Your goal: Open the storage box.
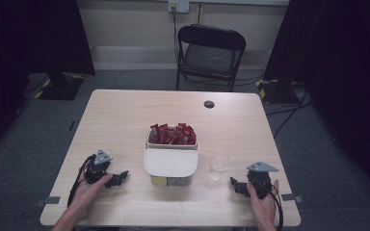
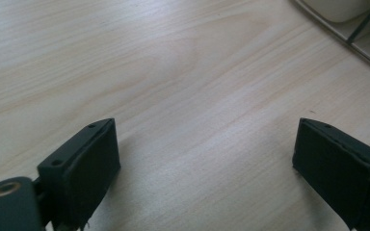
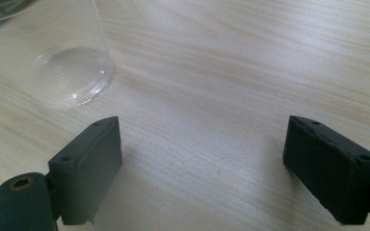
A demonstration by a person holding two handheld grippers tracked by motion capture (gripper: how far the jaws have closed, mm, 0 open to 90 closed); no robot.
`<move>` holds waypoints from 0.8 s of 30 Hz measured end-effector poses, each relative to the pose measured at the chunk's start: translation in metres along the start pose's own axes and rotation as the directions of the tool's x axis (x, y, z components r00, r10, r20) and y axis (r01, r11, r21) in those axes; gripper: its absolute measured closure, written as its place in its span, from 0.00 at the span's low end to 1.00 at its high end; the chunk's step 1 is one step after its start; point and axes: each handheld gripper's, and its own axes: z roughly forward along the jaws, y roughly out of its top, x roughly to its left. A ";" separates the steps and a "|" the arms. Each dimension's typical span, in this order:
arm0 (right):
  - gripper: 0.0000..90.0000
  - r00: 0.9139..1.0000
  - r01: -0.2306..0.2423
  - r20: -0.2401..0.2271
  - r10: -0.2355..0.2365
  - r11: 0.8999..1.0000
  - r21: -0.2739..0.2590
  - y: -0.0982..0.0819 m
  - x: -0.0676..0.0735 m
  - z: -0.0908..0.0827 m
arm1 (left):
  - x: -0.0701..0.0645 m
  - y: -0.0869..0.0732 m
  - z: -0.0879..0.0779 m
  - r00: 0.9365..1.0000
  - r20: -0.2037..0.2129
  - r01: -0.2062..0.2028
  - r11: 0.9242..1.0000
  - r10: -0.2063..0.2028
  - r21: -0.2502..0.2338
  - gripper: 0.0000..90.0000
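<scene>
Right gripper [image 3: 202, 168] fingers spread beside clear cup [image 3: 53, 53], left gripper [image 2: 207, 173] fingers spread over bare bench [image 2: 173, 72], high view adds box of red packets [image 1: 171, 134].

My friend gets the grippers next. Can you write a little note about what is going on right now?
Left gripper: open, holding nothing, low over the table left of the box.
Right gripper: open, holding nothing, beside the clear plastic cup.
The white box sits mid-table, its far compartment full of red sachets, the near part covered by a white lid.
The cup stands upright and looks empty, right of the box.
Done: nothing moved that shows.
Left: probably picking up a sachet or the cup.
</scene>
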 end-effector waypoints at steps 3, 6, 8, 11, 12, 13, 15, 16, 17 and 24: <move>0.13 1.000 0.000 0.006 0.000 1.000 0.000 0.000 -0.001 0.000 | 0.000 0.001 0.001 1.000 -0.014 -0.001 1.000 0.001 0.001 0.10; 0.11 1.000 -0.005 0.014 0.005 1.000 0.005 0.000 -0.001 0.001 | -0.001 0.002 0.001 1.000 -0.011 0.000 1.000 0.000 0.000 0.11; 0.11 1.000 -0.006 0.013 0.006 1.000 0.004 0.000 -0.001 0.001 | -0.001 0.003 0.000 1.000 -0.008 -0.005 1.000 0.005 0.003 0.14; 0.11 1.000 -0.007 0.015 0.007 1.000 0.004 0.000 -0.001 0.001 | -0.004 0.003 -0.001 1.000 -0.008 -0.015 1.000 0.015 0.012 0.18; 0.11 1.000 -0.007 0.015 0.007 1.000 0.004 0.000 -0.001 0.001 | -0.005 0.003 -0.001 1.000 -0.005 -0.007 1.000 0.007 0.009 0.17; 0.11 1.000 -0.007 0.015 0.007 1.000 0.004 0.000 -0.001 0.001 | -0.006 0.003 -0.001 1.000 0.002 -0.012 1.000 0.012 0.012 0.17; 0.11 1.000 -0.007 0.015 0.007 1.000 0.004 0.000 -0.001 0.001 | -0.009 0.004 -0.003 1.000 0.016 -0.012 1.000 0.012 0.005 0.17; 0.11 1.000 -0.007 0.015 0.007 1.000 0.004 0.000 -0.001 0.001 | -0.010 0.004 -0.004 1.000 0.023 -0.010 1.000 0.010 0.001 0.17; 0.11 1.000 -0.007 0.014 0.007 1.000 0.004 0.000 -0.001 0.001 | -0.010 0.004 -0.004 1.000 0.023 -0.010 1.000 0.010 0.001 0.17; 0.11 1.000 -0.009 0.016 0.009 1.000 0.007 0.000 -0.001 0.001 | -0.017 0.006 -0.010 0.996 0.087 -0.006 1.000 0.008 -0.027 0.18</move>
